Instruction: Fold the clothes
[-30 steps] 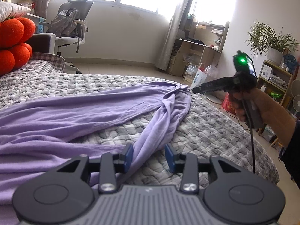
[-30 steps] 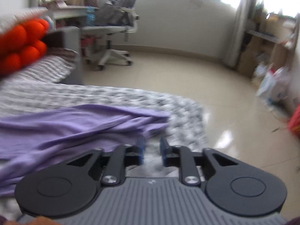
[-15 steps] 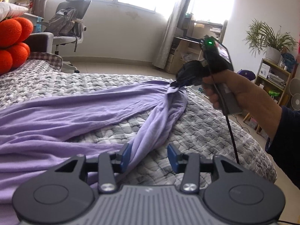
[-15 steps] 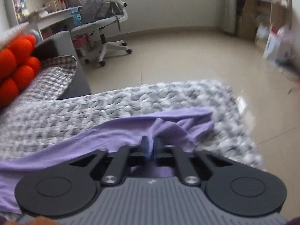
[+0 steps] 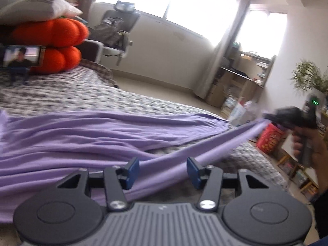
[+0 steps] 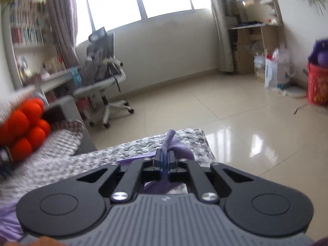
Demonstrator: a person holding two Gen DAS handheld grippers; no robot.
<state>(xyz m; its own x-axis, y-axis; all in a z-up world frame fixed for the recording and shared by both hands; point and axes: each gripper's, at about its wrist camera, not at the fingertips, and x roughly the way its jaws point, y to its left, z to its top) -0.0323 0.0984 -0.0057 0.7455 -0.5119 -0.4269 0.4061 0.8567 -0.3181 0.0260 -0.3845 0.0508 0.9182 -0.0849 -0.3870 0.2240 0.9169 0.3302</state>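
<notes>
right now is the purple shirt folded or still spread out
Not folded: the purple shirt lies spread and rumpled across the bed, one end pulled taut by the right gripper.

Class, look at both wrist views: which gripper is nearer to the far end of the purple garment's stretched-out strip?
Right. The right gripper is shut on the tip of the purple garment, pulling the strip off the bed. The left gripper stands open astride the strip's near end, its jaws having just been opening.

garment [image 5: 86,135] on bed [image 5: 86,94]
</notes>
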